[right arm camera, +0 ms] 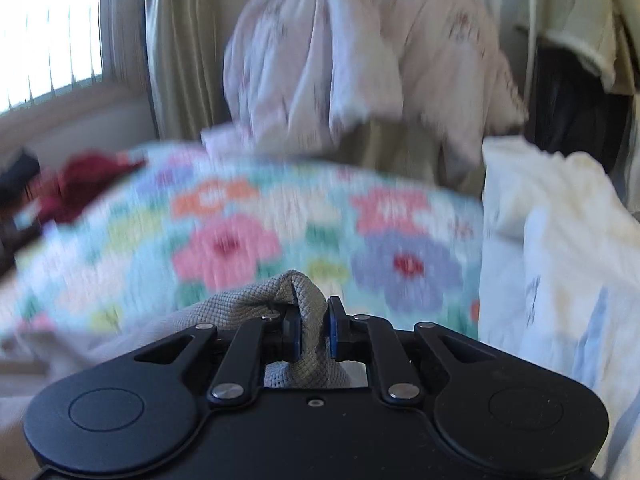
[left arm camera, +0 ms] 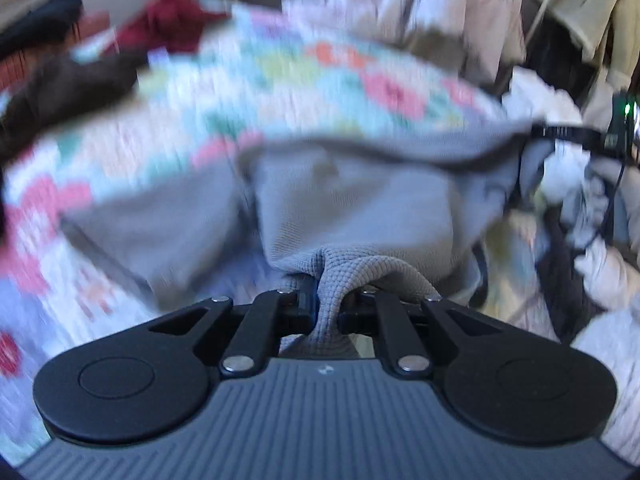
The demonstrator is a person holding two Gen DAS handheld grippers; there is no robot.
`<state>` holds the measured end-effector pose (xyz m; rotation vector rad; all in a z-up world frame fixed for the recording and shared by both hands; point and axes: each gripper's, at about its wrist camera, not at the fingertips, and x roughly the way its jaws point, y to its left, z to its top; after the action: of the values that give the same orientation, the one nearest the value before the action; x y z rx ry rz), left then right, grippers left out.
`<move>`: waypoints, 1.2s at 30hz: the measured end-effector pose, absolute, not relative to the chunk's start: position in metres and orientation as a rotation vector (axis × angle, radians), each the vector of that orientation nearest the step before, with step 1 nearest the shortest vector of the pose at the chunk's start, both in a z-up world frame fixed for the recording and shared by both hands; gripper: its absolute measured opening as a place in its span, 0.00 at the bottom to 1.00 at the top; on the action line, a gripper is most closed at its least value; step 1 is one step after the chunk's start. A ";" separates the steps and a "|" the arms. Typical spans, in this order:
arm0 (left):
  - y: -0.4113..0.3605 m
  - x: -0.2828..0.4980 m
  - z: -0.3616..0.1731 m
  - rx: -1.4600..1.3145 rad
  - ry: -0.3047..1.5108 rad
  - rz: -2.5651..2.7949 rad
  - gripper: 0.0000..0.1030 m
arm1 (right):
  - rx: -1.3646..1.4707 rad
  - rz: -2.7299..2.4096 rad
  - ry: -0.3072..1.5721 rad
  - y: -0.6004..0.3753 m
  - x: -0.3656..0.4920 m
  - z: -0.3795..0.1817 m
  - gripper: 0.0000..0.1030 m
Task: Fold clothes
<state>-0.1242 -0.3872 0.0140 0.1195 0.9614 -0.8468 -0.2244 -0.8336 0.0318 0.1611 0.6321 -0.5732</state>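
Left gripper clamped on a bunched fold of a grey waffle-knit garment, cloth pinched between both fingers and spreading out ahead over a floral quilt. Right gripper also closed on a rolled edge of the same grey garment, which trails off to its left. In the left view the far corner of the garment is pulled up toward the other gripper at the right edge. Quilt blurred in both views. Dark red cloth on the quilt's far left. Pale hanging clothes behind, white pile at right, window upper left.
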 end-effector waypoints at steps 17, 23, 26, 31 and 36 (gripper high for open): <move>-0.366 -0.083 0.062 0.101 0.859 -0.758 0.40 | 0.225 -0.520 0.499 -0.831 -0.247 0.052 0.28; -0.418 -0.052 0.069 0.154 0.765 -0.857 0.57 | 0.244 -0.186 0.560 -0.792 -0.202 0.036 0.43; -0.453 -0.025 0.043 0.255 0.780 -0.877 0.61 | 0.162 -0.065 0.637 -0.768 -0.164 0.024 0.51; -0.476 0.036 -0.011 0.227 0.902 -0.906 0.61 | 0.022 0.061 0.733 -0.749 -0.122 0.006 0.52; -0.489 0.071 -0.040 0.278 0.967 -0.940 0.63 | -0.049 0.135 0.800 -0.764 -0.106 -0.004 0.55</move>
<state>0.0715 -0.4892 -0.0404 0.2783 0.9666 -0.9402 -0.1059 -0.7636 -0.0039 -0.0494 0.7998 0.1355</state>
